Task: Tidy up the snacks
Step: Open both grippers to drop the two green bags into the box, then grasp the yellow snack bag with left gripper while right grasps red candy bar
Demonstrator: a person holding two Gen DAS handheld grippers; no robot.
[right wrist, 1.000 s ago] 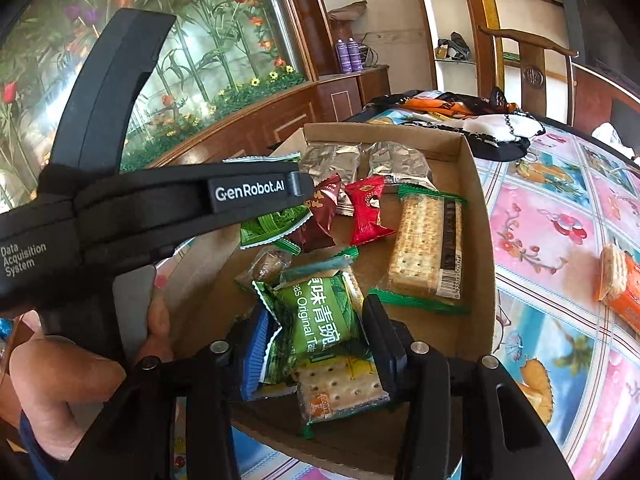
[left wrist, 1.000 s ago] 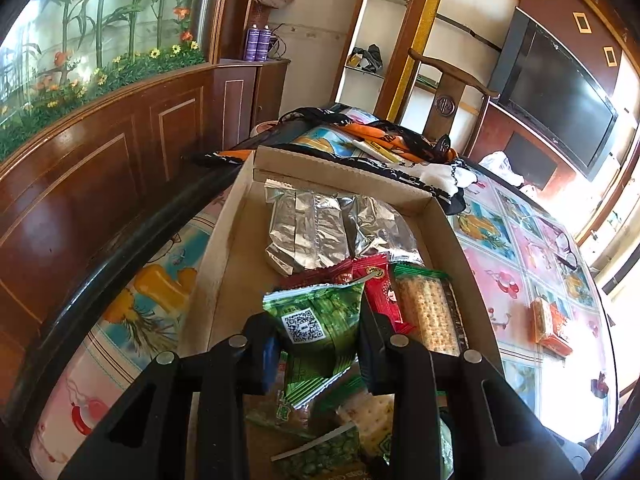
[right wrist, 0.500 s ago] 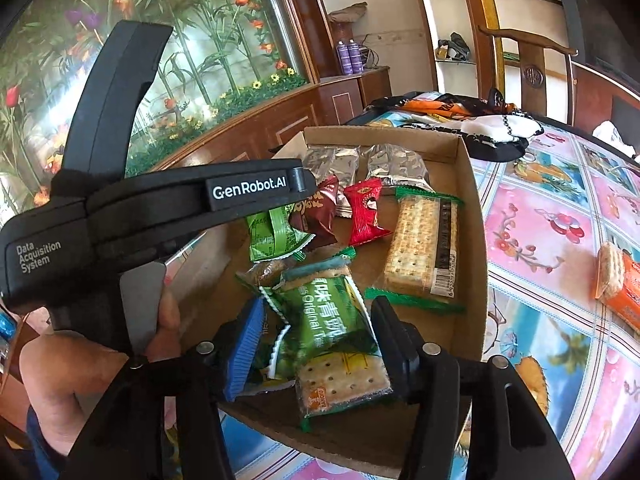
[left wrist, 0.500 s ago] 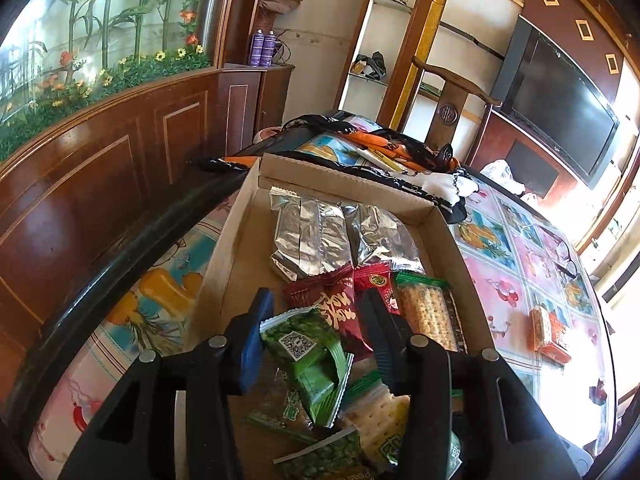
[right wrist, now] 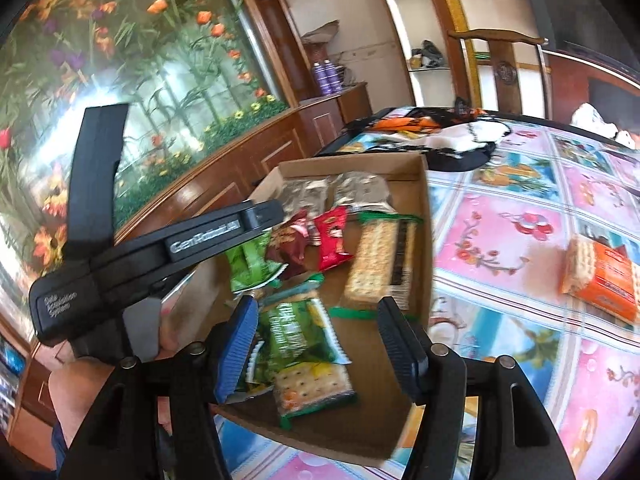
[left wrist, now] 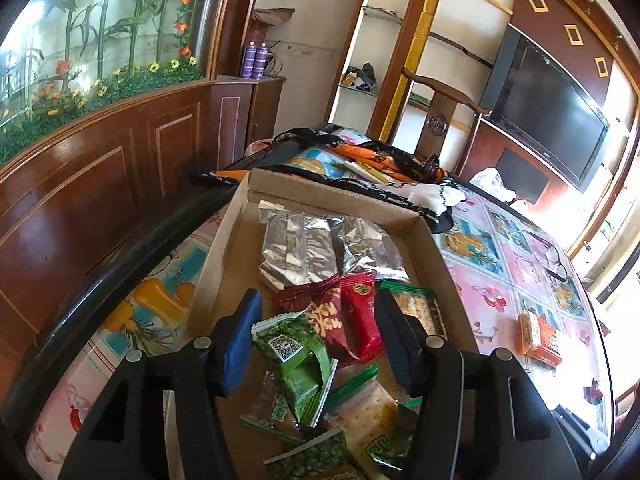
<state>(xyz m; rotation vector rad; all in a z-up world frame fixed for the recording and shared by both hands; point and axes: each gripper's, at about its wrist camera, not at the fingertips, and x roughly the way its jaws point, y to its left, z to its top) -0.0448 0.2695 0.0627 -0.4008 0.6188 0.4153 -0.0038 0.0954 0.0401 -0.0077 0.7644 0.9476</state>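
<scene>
Both grippers are over the shallow brown cardboard box (left wrist: 224, 248) that sits on the table with the colourful fruit-print cloth (right wrist: 520, 232), near its wooden-panel-side edge.

Left gripper (left wrist: 316, 344): jaws have just been opening and they're apart now, gripping nothing. The small green snack packet with a QR code (left wrist: 296, 364) lies loose between them, pads not pressing on it. Right behind it are a dark red snack packet (left wrist: 320, 316) and a bright red one (left wrist: 360, 320), and two silver foil packs (left wrist: 320, 248) lie against the box's far wall.

Right gripper (right wrist: 316, 340): same story, jaws just been opening, clear gap on both sides of the green-wrapped cracker pack (right wrist: 308, 352) lying at the box's near edge. It's not gripped. This view is a bit motion-blurred.

A long clear pack of crackers with green ends (right wrist: 380, 264) lies along the box's right wall. One orange-wrapped cracker pack (right wrist: 604, 280) is out on the tablecloth, well apart from the box, toward the table's right side.
</scene>
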